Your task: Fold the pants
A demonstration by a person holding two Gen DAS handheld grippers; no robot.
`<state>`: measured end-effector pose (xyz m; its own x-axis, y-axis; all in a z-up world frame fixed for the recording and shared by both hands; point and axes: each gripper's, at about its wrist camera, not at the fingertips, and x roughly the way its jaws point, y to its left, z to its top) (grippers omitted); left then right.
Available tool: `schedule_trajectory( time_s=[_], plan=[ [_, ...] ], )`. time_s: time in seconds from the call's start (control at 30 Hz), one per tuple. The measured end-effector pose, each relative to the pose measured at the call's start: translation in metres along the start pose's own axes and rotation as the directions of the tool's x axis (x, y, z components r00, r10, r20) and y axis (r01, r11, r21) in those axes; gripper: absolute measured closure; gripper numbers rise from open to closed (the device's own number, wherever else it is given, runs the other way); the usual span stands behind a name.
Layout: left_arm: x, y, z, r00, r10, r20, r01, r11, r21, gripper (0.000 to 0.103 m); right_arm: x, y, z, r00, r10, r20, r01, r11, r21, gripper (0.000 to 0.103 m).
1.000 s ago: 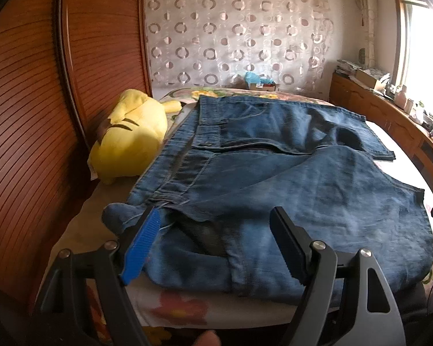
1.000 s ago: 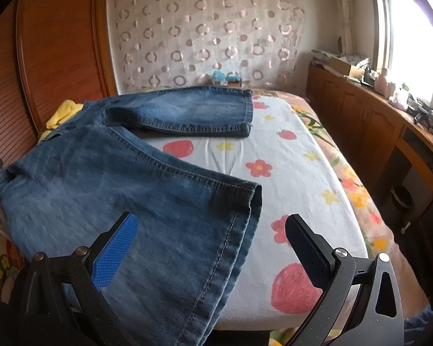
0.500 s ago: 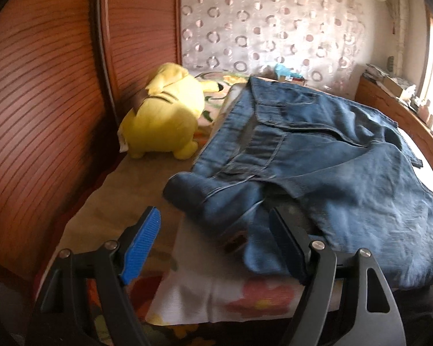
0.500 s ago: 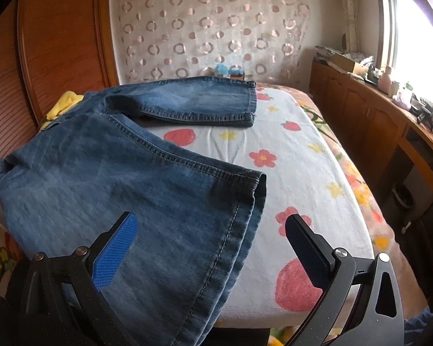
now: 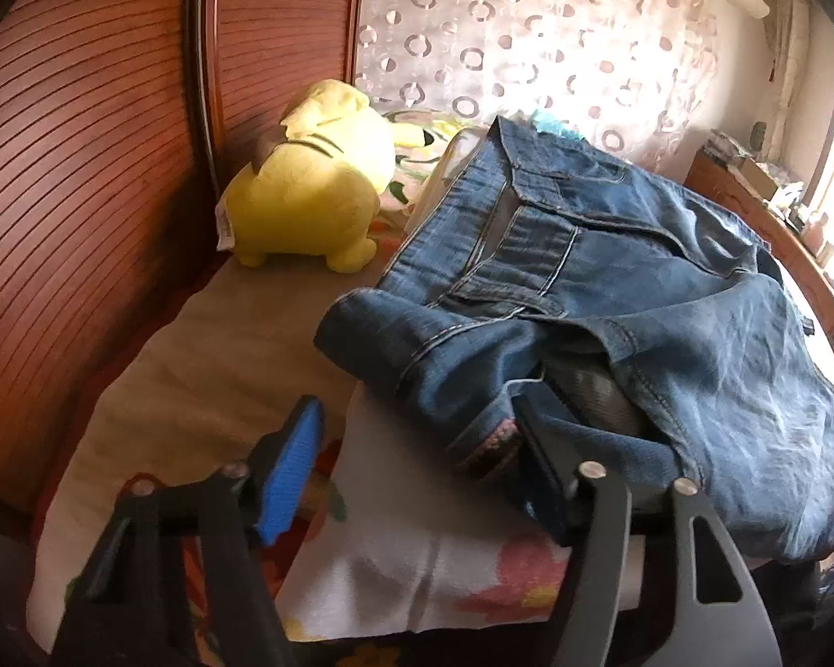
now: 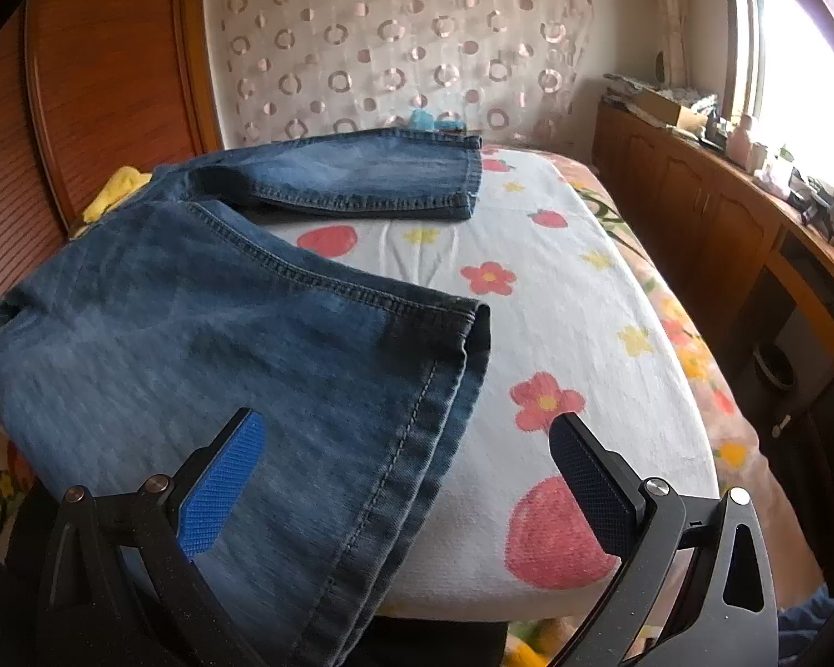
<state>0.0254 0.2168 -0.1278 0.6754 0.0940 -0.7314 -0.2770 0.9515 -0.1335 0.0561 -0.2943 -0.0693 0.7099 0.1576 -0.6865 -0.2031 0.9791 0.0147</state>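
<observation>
Claws first: the left claw stands wide apart and holds nothing, its blue-padded finger over the beige blanket at the bed's near left side and its dark finger right at the crumpled waistband corner of the blue denim pants; whether that finger touches the cloth I cannot tell. The right claw is likewise spread wide and grips nothing, with its blue pad above the near pant leg and its dark pad above the white bedsheet printed with red strawberries and flowers, so the leg's hemmed end lies between the two fingers.

Outward from the left claw, the pants lie spread on the bed with the waist end toward the left, the waistband corner bunched and turned over, and a bit of pink lining showing beneath it. Outward from the right claw, the near leg runs toward the camera and hangs over the bed's front edge, while the far leg lies flat across the sheet, well apart from the near one, with bare sheet between them.

Beside the waist, near the slatted brown wooden headboard, sits a yellow plush toy. A sheer curtain with ring patterns covers the back wall, and a long brown wooden cabinet stands along the bed's right side under a bright window.
</observation>
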Motion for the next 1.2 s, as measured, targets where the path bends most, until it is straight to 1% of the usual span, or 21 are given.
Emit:
schedule_trajectory(
  time_s=[0.03, 0.1, 0.23, 0.3, 0.37, 0.47, 0.5, 0.73, 0.83, 0.9, 0.97, 1.1, 1.13, 1.17, 1.2],
  plan=[
    [-0.001, -0.001, 0.001, 1.0, -0.004, 0.003, 0.004, 1.0, 0.009, 0.043, 0.0, -0.001, 0.0, 1.0, -0.001, -0.003, 0.001, 1.0, 0.0, 0.0],
    [-0.003, -0.004, 0.002, 1.0, -0.02, 0.009, 0.02, 1.0, 0.022, 0.054, 0.001, -0.003, -0.001, 1.0, -0.001, -0.006, 0.001, 1.0, 0.004, 0.0],
    [-0.003, -0.008, 0.003, 0.999, -0.032, 0.012, 0.031, 0.998, 0.052, 0.067, 0.002, -0.005, -0.004, 1.0, 0.003, -0.013, -0.003, 1.0, 0.01, 0.0],
    [-0.005, -0.011, 0.003, 0.999, -0.046, 0.013, 0.045, 0.997, 0.062, 0.08, 0.001, -0.006, -0.004, 1.0, 0.006, -0.015, -0.006, 1.0, 0.01, 0.0],
    [-0.009, -0.015, 0.005, 0.999, -0.05, 0.021, 0.048, 0.996, 0.077, 0.088, 0.001, -0.006, -0.004, 1.0, 0.006, -0.014, -0.006, 1.0, 0.01, 0.0],
    [-0.017, -0.021, 0.013, 0.998, -0.056, 0.035, 0.053, 0.995, 0.084, 0.091, 0.0, -0.007, -0.004, 1.0, 0.006, -0.013, -0.006, 1.0, 0.012, 0.0],
    [-0.022, -0.025, 0.018, 0.997, -0.06, 0.05, 0.055, 0.994, 0.099, 0.091, 0.0, -0.007, -0.004, 1.0, 0.008, -0.012, -0.008, 1.0, 0.013, 0.0],
    [-0.046, -0.045, 0.043, 0.987, -0.103, 0.124, 0.085, 0.985, 0.147, 0.092, 0.001, -0.008, -0.004, 0.999, 0.037, -0.025, -0.037, 0.999, 0.008, 0.0],
    [-0.05, -0.052, 0.049, 0.984, -0.116, 0.136, 0.094, 0.983, 0.16, 0.092, 0.001, -0.006, -0.005, 0.998, 0.058, -0.035, -0.058, 0.998, 0.0, 0.001],
    [-0.05, -0.056, 0.052, 0.983, -0.117, 0.139, 0.093, 0.981, 0.172, 0.092, 0.003, -0.004, -0.005, 0.996, 0.077, -0.046, -0.077, 0.997, -0.006, 0.003],
    [-0.051, -0.059, 0.053, 0.983, -0.118, 0.143, 0.091, 0.979, 0.18, 0.092, 0.005, -0.003, -0.006, 0.995, 0.086, -0.057, -0.088, 0.996, -0.016, 0.01],
    [-0.053, -0.065, 0.056, 0.981, -0.121, 0.152, 0.091, 0.977, 0.191, 0.092, 0.005, 0.0, -0.008, 0.996, 0.065, -0.061, -0.068, 0.997, -0.043, 0.019],
    [-0.054, -0.066, 0.057, 0.98, -0.122, 0.155, 0.092, 0.977, 0.192, 0.092, 0.004, 0.0, -0.009, 0.996, 0.063, -0.058, -0.066, 0.997, -0.046, 0.025],
    [-0.054, -0.067, 0.058, 0.98, -0.124, 0.156, 0.093, 0.977, 0.192, 0.092, 0.004, 0.0, -0.009, 0.997, 0.058, -0.056, -0.061, 0.997, -0.051, 0.034],
    [-0.055, -0.068, 0.059, 0.979, -0.125, 0.159, 0.093, 0.977, 0.193, 0.092, 0.004, 0.001, -0.009, 0.997, 0.049, -0.055, -0.052, 0.997, -0.058, 0.038]
  ],
)
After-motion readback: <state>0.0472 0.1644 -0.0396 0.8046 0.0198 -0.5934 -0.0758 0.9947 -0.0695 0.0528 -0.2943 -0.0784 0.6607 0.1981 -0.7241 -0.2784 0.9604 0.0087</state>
